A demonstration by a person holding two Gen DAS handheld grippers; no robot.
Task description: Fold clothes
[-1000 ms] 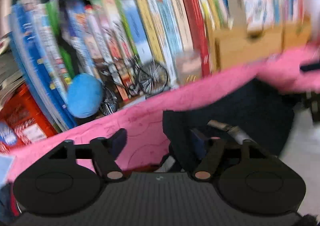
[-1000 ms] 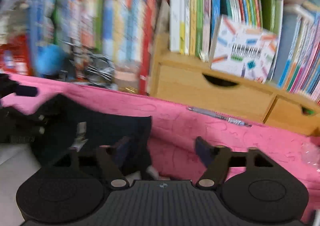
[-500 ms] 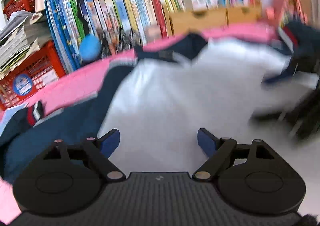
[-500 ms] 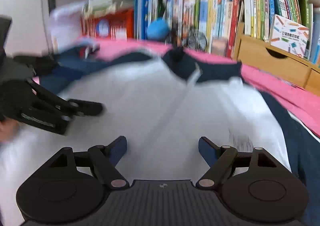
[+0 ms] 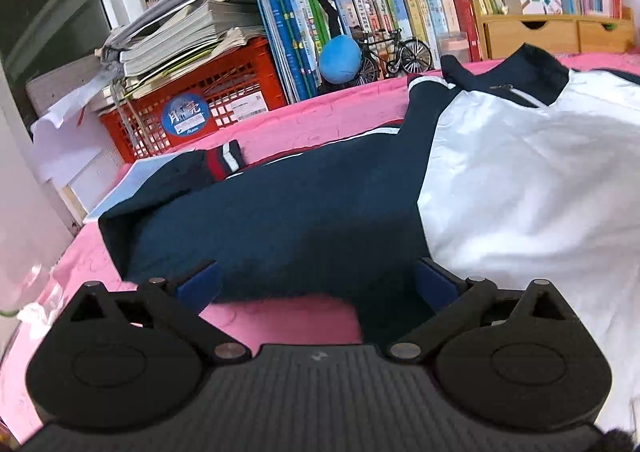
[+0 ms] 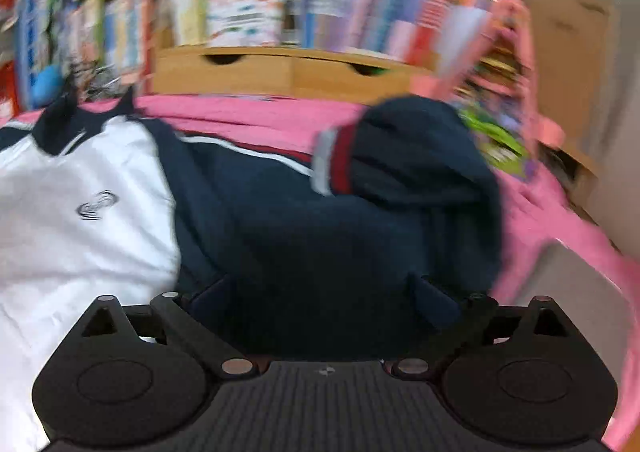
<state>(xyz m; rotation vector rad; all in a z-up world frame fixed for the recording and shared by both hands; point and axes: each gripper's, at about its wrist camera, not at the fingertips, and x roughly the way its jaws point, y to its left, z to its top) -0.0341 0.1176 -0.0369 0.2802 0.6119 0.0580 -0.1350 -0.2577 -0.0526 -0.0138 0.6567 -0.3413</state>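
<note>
pink cloth [image 5: 300, 124] covers the surface below packed bookshelves [image 5: 400, 4] across the top of the left wrist view; the jacket [image 5: 520, 180] lies mid-frame, its navy sleeve [image 5: 260, 220] stretching left, above the left gripper [image 5: 318, 284], fingers apart and empty. right wrist view, blurred: the jacket's other sleeve [image 6: 320, 232] fills the centre, right gripper [image 6: 322, 296] spread wide over it.

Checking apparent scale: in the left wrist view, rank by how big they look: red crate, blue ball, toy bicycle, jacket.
1. jacket, though it lies nearest
2. red crate
3. toy bicycle
4. blue ball

The bicycle and ball look close in size.
</note>
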